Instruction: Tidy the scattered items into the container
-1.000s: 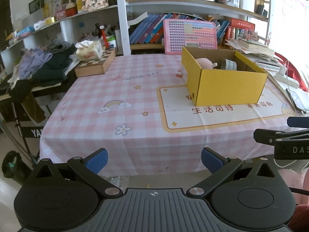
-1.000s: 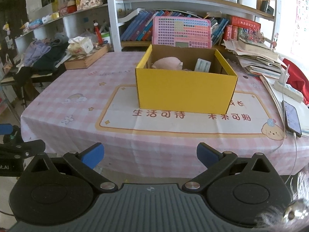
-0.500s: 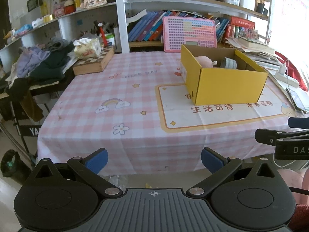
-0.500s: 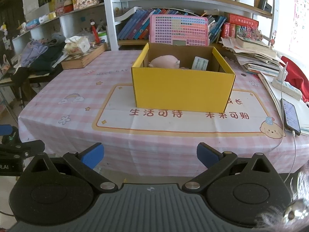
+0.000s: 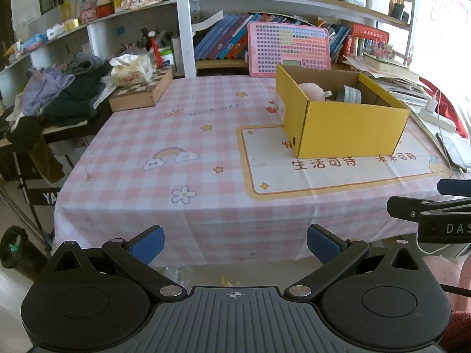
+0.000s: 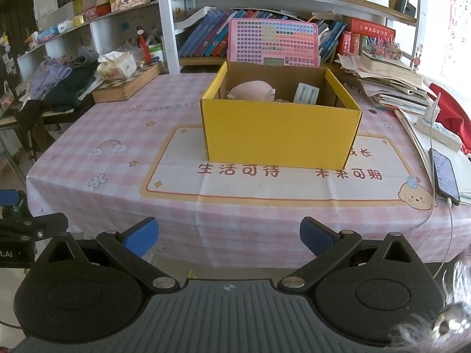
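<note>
A yellow cardboard box (image 6: 279, 135) (image 5: 353, 131) stands on the pink checked tablecloth (image 5: 182, 135) (image 6: 123, 135). Inside it lie a pink plush toy (image 6: 251, 89) (image 5: 313, 91) and a roll of tape (image 6: 306, 94) (image 5: 348, 94). My left gripper (image 5: 234, 245) is open and empty, held off the table's front edge. My right gripper (image 6: 228, 236) is open too, with nothing between its fingers, facing the box from in front of the table. Each gripper shows at the edge of the other's view.
A wooden chessboard box (image 5: 141, 92) with a tissue pack (image 5: 132, 69) sits at the back left. A pink keyboard toy (image 6: 273, 44) leans on the bookshelf. Papers (image 6: 391, 85), a power strip (image 6: 438, 131) and a phone (image 6: 446, 176) lie at the right. Clothes (image 5: 59, 94) pile at the left.
Both grippers have drawn back slightly from the table; the box looks a little farther off. Both stay open and empty.
</note>
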`<state>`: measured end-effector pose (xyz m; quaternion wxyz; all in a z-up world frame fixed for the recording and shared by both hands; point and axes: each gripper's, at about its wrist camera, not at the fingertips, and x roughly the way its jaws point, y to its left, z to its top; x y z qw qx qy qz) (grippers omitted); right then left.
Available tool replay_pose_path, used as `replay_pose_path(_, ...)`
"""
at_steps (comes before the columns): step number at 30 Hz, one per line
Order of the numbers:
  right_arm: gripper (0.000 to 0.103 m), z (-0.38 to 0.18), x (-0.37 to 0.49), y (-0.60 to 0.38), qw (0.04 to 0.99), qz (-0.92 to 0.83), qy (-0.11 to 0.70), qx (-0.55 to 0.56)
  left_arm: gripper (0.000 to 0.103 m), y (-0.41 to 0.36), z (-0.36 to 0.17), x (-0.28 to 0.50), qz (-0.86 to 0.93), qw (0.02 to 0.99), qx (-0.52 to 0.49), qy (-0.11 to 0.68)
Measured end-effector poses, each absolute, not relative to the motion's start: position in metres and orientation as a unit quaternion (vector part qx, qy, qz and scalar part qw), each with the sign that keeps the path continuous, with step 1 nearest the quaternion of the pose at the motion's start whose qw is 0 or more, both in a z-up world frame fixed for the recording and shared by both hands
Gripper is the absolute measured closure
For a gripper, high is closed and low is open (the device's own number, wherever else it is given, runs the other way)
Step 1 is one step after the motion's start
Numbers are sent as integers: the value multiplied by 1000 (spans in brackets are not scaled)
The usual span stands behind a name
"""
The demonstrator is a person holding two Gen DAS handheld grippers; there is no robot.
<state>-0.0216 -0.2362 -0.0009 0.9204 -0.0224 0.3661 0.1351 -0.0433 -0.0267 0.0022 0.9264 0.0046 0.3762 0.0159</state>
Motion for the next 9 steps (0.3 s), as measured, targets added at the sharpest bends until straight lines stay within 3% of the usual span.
replay_pose_path(9,0,-3,-17,-235,919,131,372,-20,0,-22,1,-39,12,926,-5,377)
